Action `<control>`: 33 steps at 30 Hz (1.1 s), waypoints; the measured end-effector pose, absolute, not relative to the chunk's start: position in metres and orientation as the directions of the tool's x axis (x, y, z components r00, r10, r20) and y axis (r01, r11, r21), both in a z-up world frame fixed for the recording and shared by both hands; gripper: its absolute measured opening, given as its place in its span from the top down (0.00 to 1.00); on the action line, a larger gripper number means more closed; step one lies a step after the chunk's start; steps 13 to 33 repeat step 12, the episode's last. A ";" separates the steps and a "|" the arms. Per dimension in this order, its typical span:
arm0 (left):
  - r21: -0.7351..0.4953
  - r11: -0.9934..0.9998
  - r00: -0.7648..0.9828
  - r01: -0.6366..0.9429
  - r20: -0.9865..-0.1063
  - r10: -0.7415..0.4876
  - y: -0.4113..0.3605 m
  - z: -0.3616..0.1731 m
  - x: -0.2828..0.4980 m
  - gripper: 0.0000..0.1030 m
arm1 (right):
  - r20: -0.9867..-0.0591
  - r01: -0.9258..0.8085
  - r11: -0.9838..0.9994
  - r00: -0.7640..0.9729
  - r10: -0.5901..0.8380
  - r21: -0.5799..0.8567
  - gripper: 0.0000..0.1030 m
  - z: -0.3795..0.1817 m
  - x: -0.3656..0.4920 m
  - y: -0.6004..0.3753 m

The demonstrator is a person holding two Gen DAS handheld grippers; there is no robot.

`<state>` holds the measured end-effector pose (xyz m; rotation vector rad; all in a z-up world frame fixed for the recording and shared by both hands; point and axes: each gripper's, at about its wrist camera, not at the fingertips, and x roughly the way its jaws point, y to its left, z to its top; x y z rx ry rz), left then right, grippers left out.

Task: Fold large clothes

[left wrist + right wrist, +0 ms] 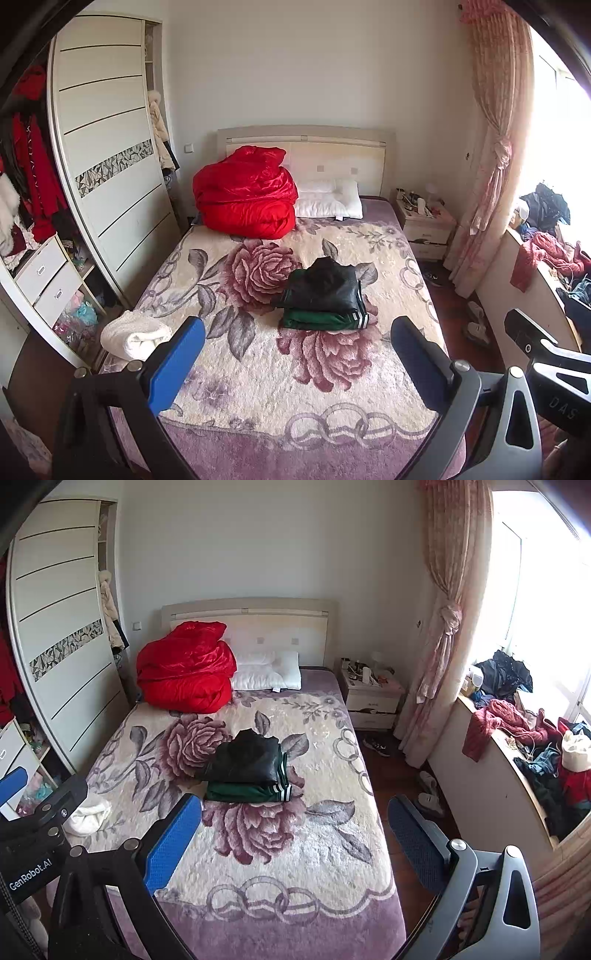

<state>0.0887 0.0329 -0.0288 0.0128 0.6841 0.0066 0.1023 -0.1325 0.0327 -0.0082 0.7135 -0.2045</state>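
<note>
A folded black leather garment (pixel 325 286) (pixel 245 760) lies on top of a folded green garment with white stripes (pixel 325 319) (pixel 247 792), stacked in the middle of the bed (pixel 280 373) (pixel 295 849). My left gripper (pixel 297 363) hovers open above the foot of the bed, well short of the stack, with nothing between its blue pads. My right gripper (pixel 293 840) is also open and empty, held over the bed's right front part. Each gripper's body shows at the edge of the other's view.
A red quilt bundle (pixel 245 192) and white pillows (pixel 328 199) sit at the headboard. A rolled white towel (pixel 135 334) lies at the bed's left edge. An open wardrobe (pixel 103 155) stands left, a nightstand (pixel 371 698) and a cluttered windowsill with clothes (pixel 517 731) right.
</note>
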 end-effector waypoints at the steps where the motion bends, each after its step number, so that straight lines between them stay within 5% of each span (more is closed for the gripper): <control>1: 0.014 1.000 0.775 -0.003 -0.632 0.011 0.033 -0.028 0.089 0.00 | -0.650 0.184 0.980 0.736 -0.190 -0.078 0.01 0.032 0.102 -0.132; 33: 0.026 1.000 0.776 -0.002 -0.630 0.018 0.033 -0.028 0.086 0.00 | -0.651 0.181 0.980 0.734 -0.193 -0.086 0.01 0.032 0.097 -0.131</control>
